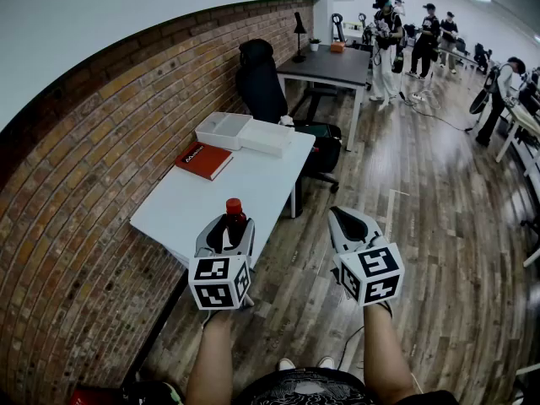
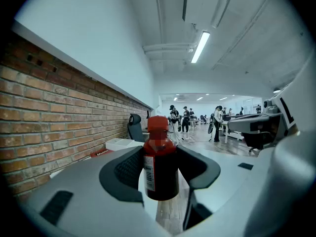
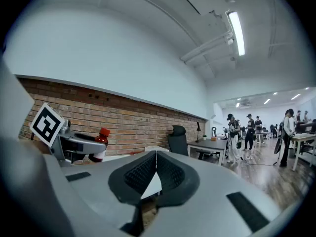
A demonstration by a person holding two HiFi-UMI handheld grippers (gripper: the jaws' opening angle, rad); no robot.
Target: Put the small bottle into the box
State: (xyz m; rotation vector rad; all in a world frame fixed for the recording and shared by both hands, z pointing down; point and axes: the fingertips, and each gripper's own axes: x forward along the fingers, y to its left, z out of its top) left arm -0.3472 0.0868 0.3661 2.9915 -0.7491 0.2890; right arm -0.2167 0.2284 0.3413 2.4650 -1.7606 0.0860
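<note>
My left gripper [image 1: 228, 229] is shut on the small bottle [image 1: 234, 217], which has a red cap and dark red contents. It holds the bottle upright above the near edge of the white table [image 1: 221, 199]. In the left gripper view the bottle [image 2: 160, 164] stands pinched between both pads. The right gripper view also shows the bottle [image 3: 100, 145] in the left gripper [image 3: 79, 144]. The open white box [image 1: 222, 129] sits at the table's far end, apart from both grippers. My right gripper [image 1: 344, 220] hovers over the floor to the right of the table, shut and empty, its tips [image 3: 156, 158] meeting.
A white lid or tray [image 1: 267, 137] lies beside the box, and a red book [image 1: 203, 159] lies near the brick wall. A black office chair [image 1: 259, 81] and a dark desk [image 1: 329, 64] stand beyond the table. Several people stand far off on the wooden floor.
</note>
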